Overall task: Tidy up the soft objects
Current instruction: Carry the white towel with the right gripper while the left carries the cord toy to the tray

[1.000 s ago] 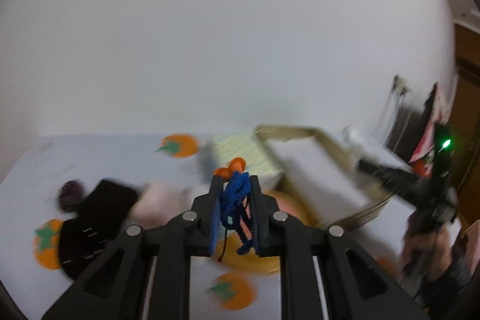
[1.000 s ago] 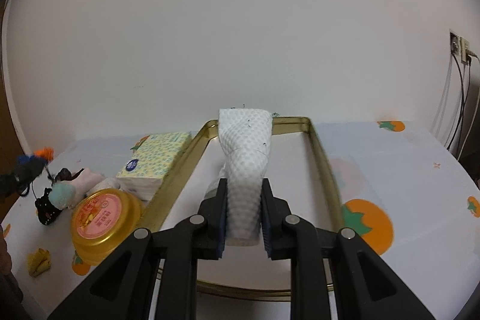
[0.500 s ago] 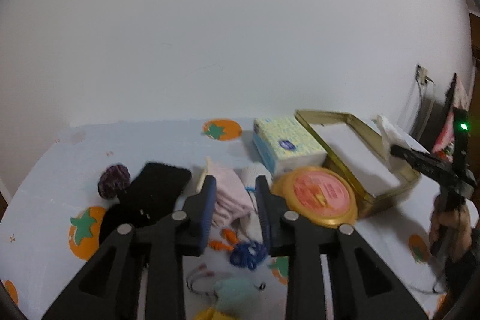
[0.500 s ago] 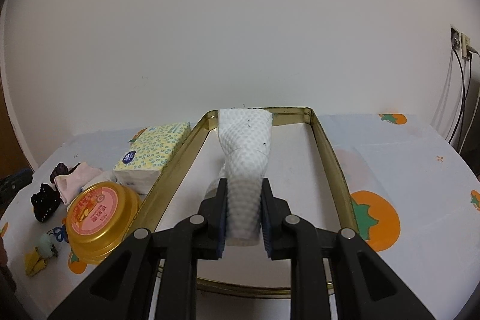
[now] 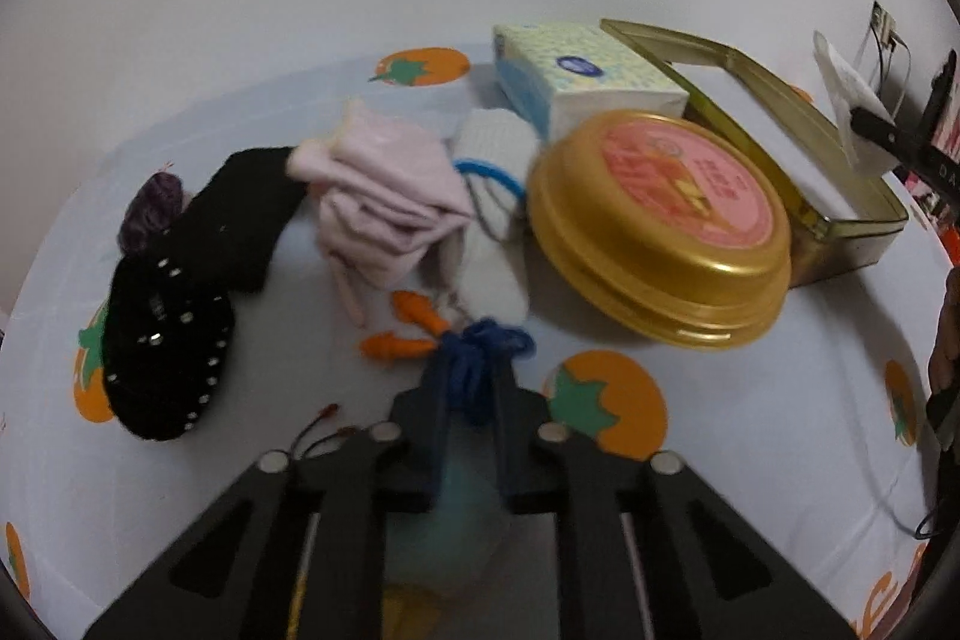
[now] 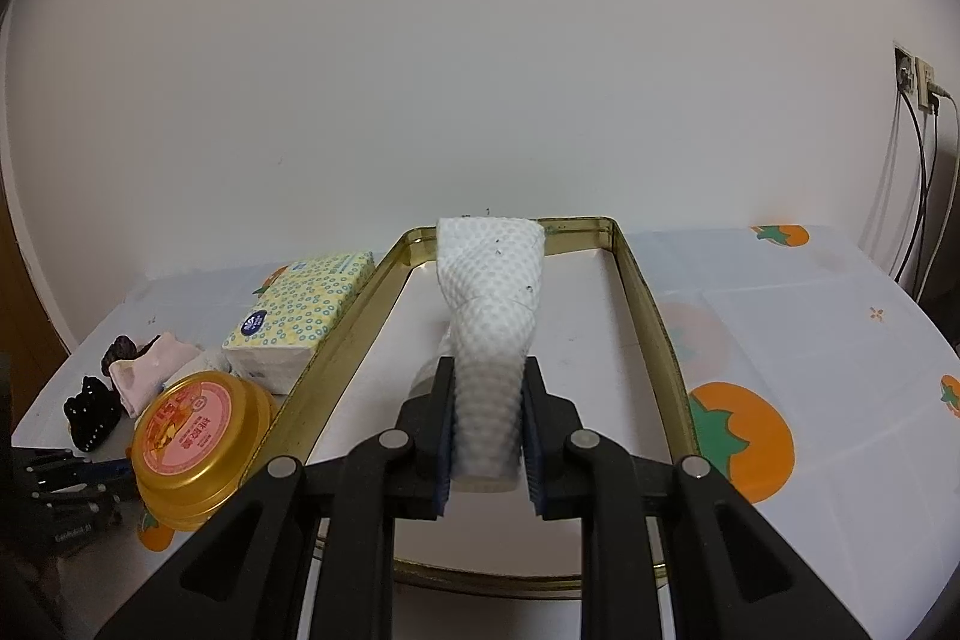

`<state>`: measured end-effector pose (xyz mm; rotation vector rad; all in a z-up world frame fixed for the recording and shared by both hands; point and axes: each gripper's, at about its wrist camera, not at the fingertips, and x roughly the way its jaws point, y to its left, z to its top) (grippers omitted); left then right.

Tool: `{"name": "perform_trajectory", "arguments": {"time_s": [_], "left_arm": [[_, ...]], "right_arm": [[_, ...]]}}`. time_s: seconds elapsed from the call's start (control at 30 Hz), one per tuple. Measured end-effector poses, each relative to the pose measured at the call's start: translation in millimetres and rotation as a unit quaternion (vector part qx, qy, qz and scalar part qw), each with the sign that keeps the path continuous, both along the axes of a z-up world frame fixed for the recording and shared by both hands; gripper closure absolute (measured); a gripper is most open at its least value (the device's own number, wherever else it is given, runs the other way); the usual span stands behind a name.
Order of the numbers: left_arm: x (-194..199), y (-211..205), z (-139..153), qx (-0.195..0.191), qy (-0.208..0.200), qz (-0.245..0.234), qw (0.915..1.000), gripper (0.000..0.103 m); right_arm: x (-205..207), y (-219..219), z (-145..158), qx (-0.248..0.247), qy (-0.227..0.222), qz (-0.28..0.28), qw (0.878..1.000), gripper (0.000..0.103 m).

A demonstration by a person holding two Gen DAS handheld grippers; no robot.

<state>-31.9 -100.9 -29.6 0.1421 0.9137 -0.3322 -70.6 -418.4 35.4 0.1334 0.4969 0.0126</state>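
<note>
The white dimpled cloth is clamped between the right gripper fingers, above the gold rectangular tin, which holds only it. The left gripper is pinched on the blue cord; the round gold tin, lidded, sits ahead-right.

Left claw and right claw clamped.

Two orange earplugs, one round tin.

A round gold tin with a pink lid sits on the surface. A wall plug has wires.
</note>
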Motion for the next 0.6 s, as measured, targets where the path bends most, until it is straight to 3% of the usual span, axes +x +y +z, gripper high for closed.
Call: {"name": "perform_trajectory", "arguments": {"time_s": [0.1, 0.23, 0.43, 0.6], "left_arm": [[-8.6, 10.2, 12.0, -0.023, -0.023, 0.004, 0.9995, 0.093], [-24.9, 11.9, 43.2, -0.073, -0.088, -0.015, 0.9933, 0.093], [-42.2, -35.1, 100.5, -0.143, -0.174, -0.089, 0.9703, 0.093], [-36.7, -101.4, 121.7, -0.177, -0.195, -0.143, 0.954, 0.093]], "right_arm": [[-1.8, 0.0, 1.4, 0.002, -0.005, 0.002, 1.0, 0.082], [-5.7, -2.7, 5.6, 0.0, -0.02, 0.0, 1.0, 0.082], [-0.6, -14.2, 7.3, -0.016, -0.02, -0.015, 1.0, 0.082], [7.6, -24.6, 4.1, -0.021, -0.007, -0.025, 0.999, 0.082]]}}
